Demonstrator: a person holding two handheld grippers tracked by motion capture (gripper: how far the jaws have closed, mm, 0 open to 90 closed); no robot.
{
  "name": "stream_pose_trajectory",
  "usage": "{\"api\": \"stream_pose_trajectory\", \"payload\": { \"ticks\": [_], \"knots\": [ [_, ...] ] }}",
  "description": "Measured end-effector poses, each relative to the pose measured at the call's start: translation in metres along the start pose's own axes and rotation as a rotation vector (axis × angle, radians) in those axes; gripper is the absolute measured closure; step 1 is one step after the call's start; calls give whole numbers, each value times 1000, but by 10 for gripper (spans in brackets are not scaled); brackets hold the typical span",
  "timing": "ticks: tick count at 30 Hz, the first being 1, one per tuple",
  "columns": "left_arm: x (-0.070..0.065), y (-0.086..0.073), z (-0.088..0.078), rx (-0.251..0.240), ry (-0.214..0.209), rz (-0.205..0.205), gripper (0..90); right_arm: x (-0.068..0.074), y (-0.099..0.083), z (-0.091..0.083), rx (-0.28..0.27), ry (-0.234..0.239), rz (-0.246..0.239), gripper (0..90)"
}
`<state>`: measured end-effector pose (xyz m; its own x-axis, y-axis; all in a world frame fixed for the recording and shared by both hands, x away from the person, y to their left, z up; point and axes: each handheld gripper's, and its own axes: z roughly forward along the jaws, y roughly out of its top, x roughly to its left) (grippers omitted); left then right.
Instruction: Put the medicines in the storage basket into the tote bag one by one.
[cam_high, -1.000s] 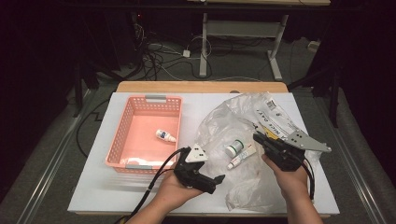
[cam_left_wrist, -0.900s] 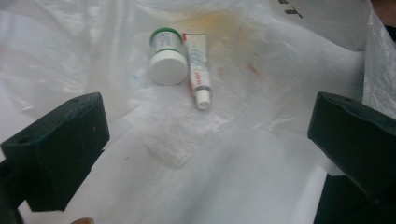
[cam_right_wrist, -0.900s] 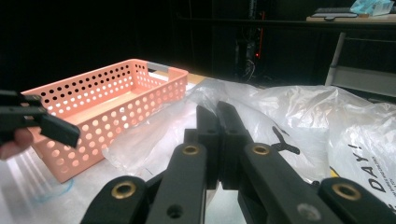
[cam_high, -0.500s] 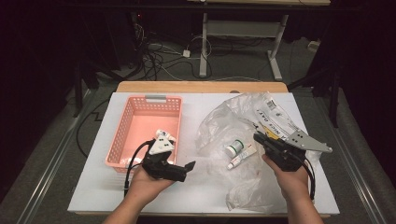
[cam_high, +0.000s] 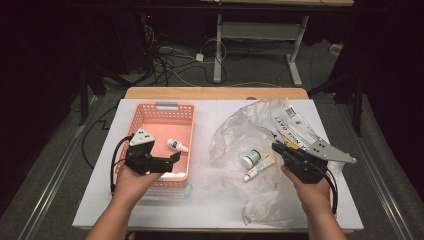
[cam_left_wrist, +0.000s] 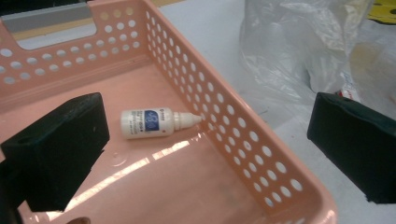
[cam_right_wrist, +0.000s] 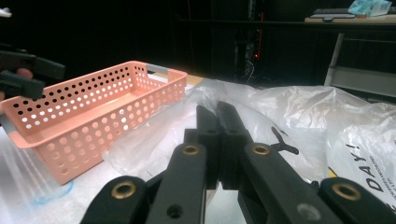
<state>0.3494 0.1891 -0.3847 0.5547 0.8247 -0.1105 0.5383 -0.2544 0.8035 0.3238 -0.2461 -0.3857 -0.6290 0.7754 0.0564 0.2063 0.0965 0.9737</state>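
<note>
A pink perforated basket stands on the left of the white table, and a small white dropper bottle lies on its side inside it. My left gripper hovers over the basket's near right corner. In the left gripper view the left gripper is open wide and empty, its jaws either side of the basket's wall, with the bottle lying ahead. My right gripper rests at the crumpled clear plastic bag. In the right gripper view the right gripper is shut, with nothing seen between the pads.
A green-capped little bottle and a white tube lie on the bag, just left of the right gripper. The right gripper view has the basket to its left and bag ahead. Cables and desk legs stand beyond the table.
My left gripper has moved left and a little up, from the table's middle near the bag to over the basket. The right gripper has stayed put.
</note>
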Motion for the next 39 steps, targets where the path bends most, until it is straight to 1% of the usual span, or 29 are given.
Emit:
{"api": "stream_pose_trajectory", "payload": {
  "ticks": [3, 5, 7, 9, 10, 11, 12, 13, 14, 15, 16, 17, 18, 19, 20, 21, 22, 23, 24, 26, 27, 28, 30, 31, 33, 35, 36, 38, 39],
  "knots": [
    [9, 9, 12, 18, 21, -18, 6, 0, 0, 0, -2, 0, -6, 900],
    [15, 15, 24, 60, 32, -18, 4, 0, 0, 0, -2, 0, -4, 900],
    [22, 21, 36, 100, 17, -25, 20, -1, 0, -1, -1, 0, -3, 900],
    [30, 25, 48, 151, 38, -23, 42, -1, 1, -1, -3, -1, -1, 900],
    [34, 26, 54, 173, 42, -30, 60, -1, 1, -2, -4, -2, 0, 900],
    [39, 27, 59, 186, 28, -56, 90, -1, 1, -2, -5, -2, -1, 900],
    [43, 27, 63, 192, 13, -83, 144, -2, 1, -2, -9, -2, -2, 900],
    [45, 28, 68, 203, 20, -90, 189, -1, 2, -2, -8, -3, 2, 900],
    [46, 28, 73, 226, 24, -85, 212, -1, 2, -2, -7, -2, 1, 900],
    [46, 28, 77, 247, 19, -56, 245, -2, 2, -2, -7, -1, 0, 900],
    [43, 28, 82, 271, 26, -10, 267, -2, 2, -2, -8, 0, 0, 900],
    [41, 29, 85, 296, 46, 30, 273, -2, 2, -3, -9, 0, 0, 900],
    [40, 30, 86, 298, 56, 45, 297, -2, 2, -3, -10, 0, 1, 900],
    [41, 30, 87, 291, 54, 28, 354, -2, 2, -3, -10, 0, -1, 900],
    [44, 30, 88, 294, 49, -4, 380, -1, 2, -2, -8, 0, 0, 900],
    [47, 30, 91, 296, 53, -27, 399, -2, 1, -2, -9, 0, -1, 900],
    [48, 30, 93, 299, 67, -25, 448, -1, 1, -1, -5, 3, -1, 900],
    [48, 29, 95, 309, 85, -23, 523, -1, 1, -1, -3, 6, -4, 900],
    [50, 29, 97, 321, 83, -27, 595, 0, 1, 0, -4, 6, -6, 900],
    [53, 29, 99, 316, 88, -48, 750, 1, 1, 0, -1, 8, -7, 900],
    [54, 29, 100, 323, 82, -43, 813, 1, 1, 0, -4, 7, -5, 900],
    [54, 29, 101, 328, 84, -34, 853, 1, 1, 0, -4, 7, -5, 900],
    [54, 29, 102, 318, 55, -39, 882, 0, 1, 0, -3, 8, -2, 900],
    [53, 29, 102, 319, 50, -36, 882, 0, 0, 1, -2, 9, -6, 900],
    [50, 28, 105, 320, 36, -19, 881, 0, 0, 1, 4, 7, -4, 900],
    [47, 27, 106, 324, 8, -4, 879, 0, 0, 2, 5, 9, -5, 900],
    [45, 27, 106, 324, 4, 4, 878, 1, 0, 2, 5, 9, -9, 900],
    [41, 28, 104, 312, -9, 22, 875, 1, 0, 1, 4, 9, -5, 900],
    [40, 28, 102, 312, -10, 32, 822, 1, 0, 1, 1, 9, -6, 900]
  ]
}}
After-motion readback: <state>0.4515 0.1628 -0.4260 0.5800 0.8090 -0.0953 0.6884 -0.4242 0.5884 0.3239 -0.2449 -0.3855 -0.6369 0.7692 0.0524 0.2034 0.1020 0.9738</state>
